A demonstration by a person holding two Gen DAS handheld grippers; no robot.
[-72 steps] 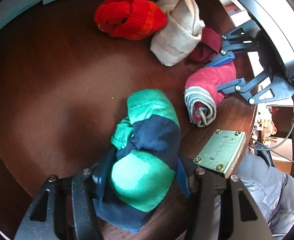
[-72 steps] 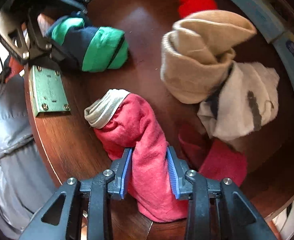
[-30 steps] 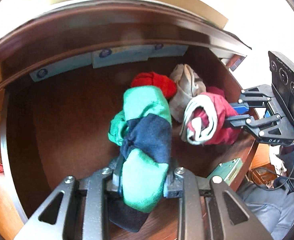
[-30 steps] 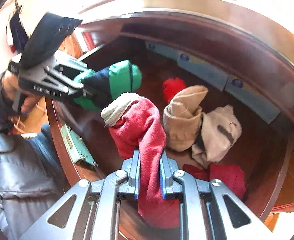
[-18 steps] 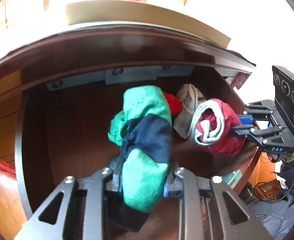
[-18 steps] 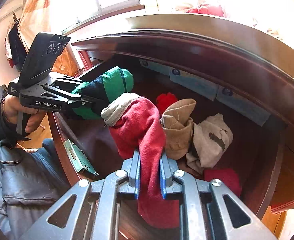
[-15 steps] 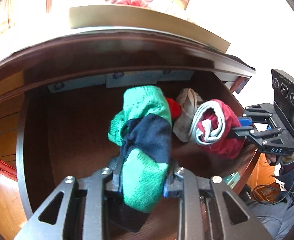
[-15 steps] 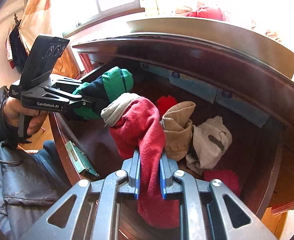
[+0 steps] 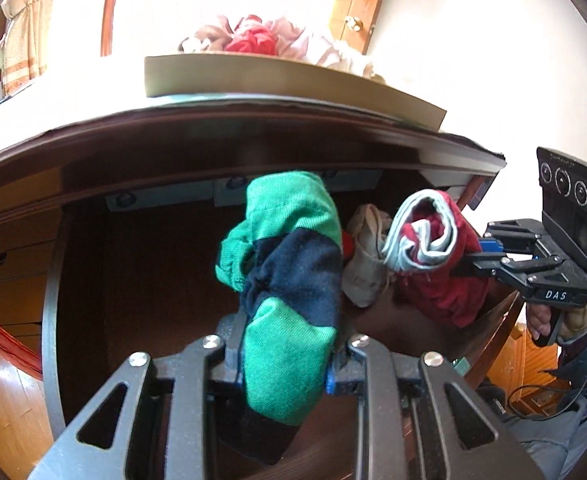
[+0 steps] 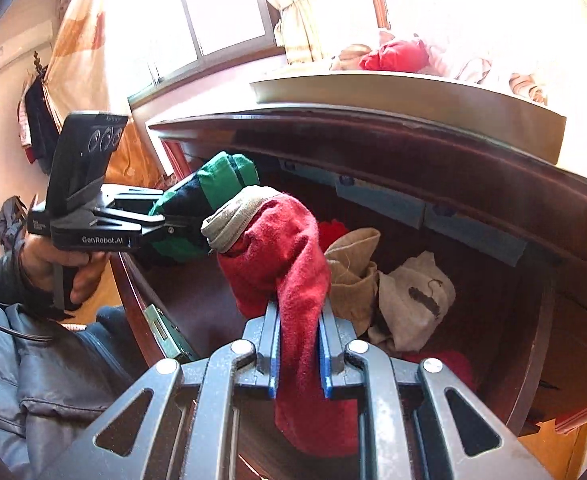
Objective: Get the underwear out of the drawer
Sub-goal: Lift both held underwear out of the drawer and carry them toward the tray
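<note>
My left gripper (image 9: 285, 364) is shut on a rolled green and navy underwear (image 9: 289, 280), held up above the open dark wooden drawer (image 9: 53, 320). My right gripper (image 10: 298, 354) is shut on a rolled red underwear with a grey waistband (image 10: 281, 248), also lifted over the drawer (image 10: 533, 360). In the left wrist view the red roll (image 9: 433, 256) hangs at the right in the right gripper (image 9: 481, 254). In the right wrist view the green roll (image 10: 213, 188) sits in the left gripper (image 10: 161, 220) at the left.
Beige rolled garments (image 10: 353, 276), a pale one (image 10: 413, 300) and red pieces (image 10: 449, 364) lie in the drawer. A flat box with clothes (image 9: 277, 80) rests on the dresser top. A person's hand (image 10: 61, 264) and grey padded sleeve (image 10: 33, 380) are at the left.
Both grippers have tilted upward with their rolls; the drawer floor has dropped lower in view and the dresser top, box and window have come into sight. Both grips stay unchanged.
</note>
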